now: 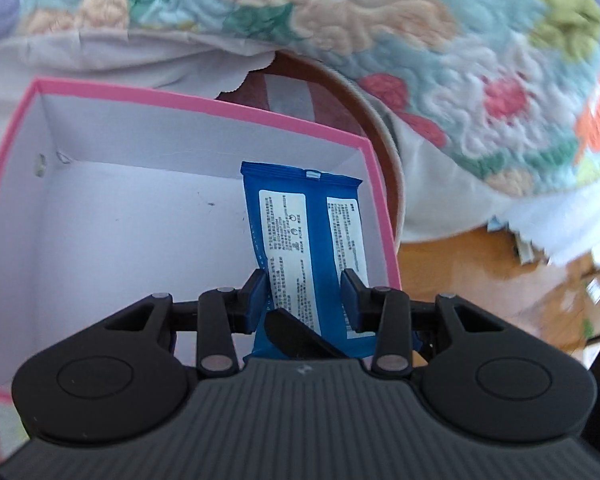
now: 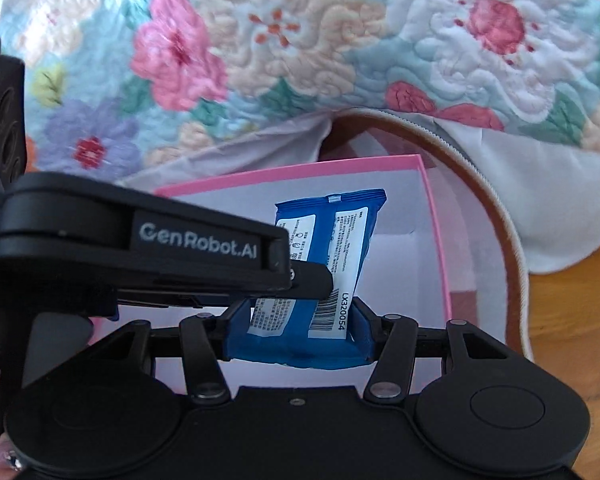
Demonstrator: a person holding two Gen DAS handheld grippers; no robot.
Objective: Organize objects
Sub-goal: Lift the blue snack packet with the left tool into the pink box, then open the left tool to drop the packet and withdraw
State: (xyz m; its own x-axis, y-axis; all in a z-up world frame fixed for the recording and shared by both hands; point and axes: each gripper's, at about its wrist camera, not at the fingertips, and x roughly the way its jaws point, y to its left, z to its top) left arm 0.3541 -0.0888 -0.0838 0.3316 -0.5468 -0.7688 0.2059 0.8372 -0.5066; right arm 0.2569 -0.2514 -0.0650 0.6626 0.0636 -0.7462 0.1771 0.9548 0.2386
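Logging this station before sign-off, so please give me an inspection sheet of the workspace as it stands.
Surface: wooden floor beside a floral quilt.
Job's things: blue packet held over the pink-rimmed white box.
Clutter: round brown-rimmed object under the box; blurred bits on the floor.
Grippers: left claw and right claw both shut on the packet.
Cables: nothing seen.
Surroundings: quilt fills the background.

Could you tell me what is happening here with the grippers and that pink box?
A person is using two handheld grippers to carry one blue packet over the open pink box. The left gripper and the right gripper each pinch the packet's near end between their fingers. The box sits beside a flowered quilt and holds nothing else in view.
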